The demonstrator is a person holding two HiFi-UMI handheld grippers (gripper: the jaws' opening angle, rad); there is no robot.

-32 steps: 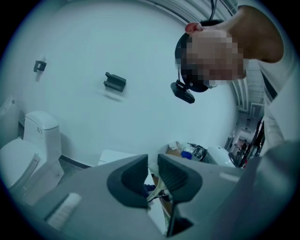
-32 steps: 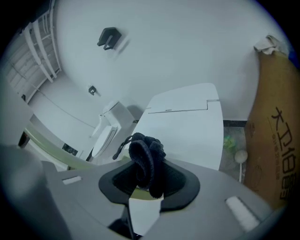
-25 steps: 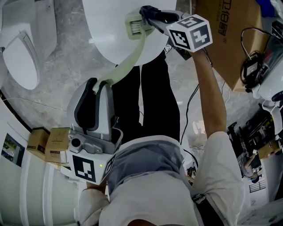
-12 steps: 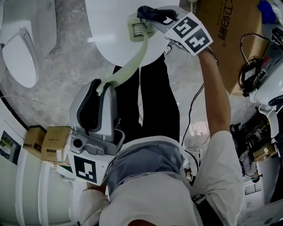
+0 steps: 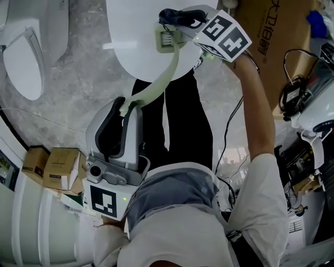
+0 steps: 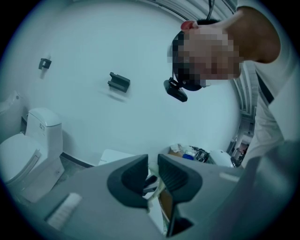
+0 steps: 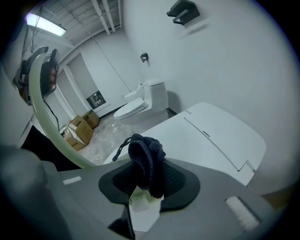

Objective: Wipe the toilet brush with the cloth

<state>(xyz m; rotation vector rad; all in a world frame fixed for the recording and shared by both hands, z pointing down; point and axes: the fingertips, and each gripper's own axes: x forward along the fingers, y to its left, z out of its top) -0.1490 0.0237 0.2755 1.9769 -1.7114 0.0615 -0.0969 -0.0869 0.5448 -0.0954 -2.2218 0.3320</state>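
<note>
Pale green plastic formed the toilet brush (image 5: 156, 86), whose long curved handle rose from beside the near edge of the white toilet lid (image 5: 130, 47) up across it. Its bristled head (image 5: 166, 37) hung over the lid's far half. A dark knitted cloth (image 5: 175, 15) lay bunched against that head, touching its far edge. In the right gripper view the cloth (image 7: 146, 166) draped over the pale bristle block (image 7: 139, 200).

The right claw (image 5: 176, 23) was clamped on the cloth, jaws pinching the wad between them. Its marker cube (image 5: 225, 36) was tilted just off the lid's right edge. The person's right arm (image 5: 255, 120) reached out nearly straight from the shoulder toward the lid. The left claw (image 5: 121, 104) sat short of the lid's near edge, close to the person's body, pointing up at the lid. Its jaws (image 6: 153, 171) stood almost together, gripping the lower end of the handle.

Black trousers (image 5: 177, 120) filled the space below the lid. A second toilet (image 5: 23, 62) stood well left of the lid, and small cardboard boxes (image 5: 60, 167) lay left of it and nearer the person. A large carton (image 5: 271, 47) and tangled cables (image 5: 295, 78) lay to the lid's right.
</note>
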